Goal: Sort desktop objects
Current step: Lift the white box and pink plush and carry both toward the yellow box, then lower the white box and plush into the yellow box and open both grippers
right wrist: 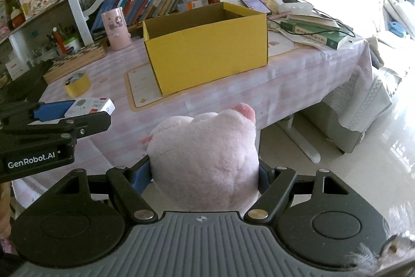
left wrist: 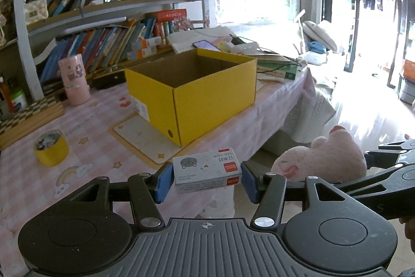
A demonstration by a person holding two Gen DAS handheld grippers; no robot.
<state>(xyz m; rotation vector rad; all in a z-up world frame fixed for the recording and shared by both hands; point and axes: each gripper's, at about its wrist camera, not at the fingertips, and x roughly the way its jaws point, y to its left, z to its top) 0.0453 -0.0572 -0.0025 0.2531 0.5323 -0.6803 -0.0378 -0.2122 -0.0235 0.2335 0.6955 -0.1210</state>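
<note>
The left gripper pinches a small staple box above the tabletop edge; the right gripper squeezes a pink plush toy. Carry both well above the open yellow box rim, then release them inside.

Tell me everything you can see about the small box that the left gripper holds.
The small box is a flat white cardboard packet with a grey cat drawing, red labels and printed text. It looks closed and undamaged. The left gripper clamps its two short ends between blue pads, holding it roughly level in the air at the table's near edge, short of the yellow box. Nothing else touches it.
</note>
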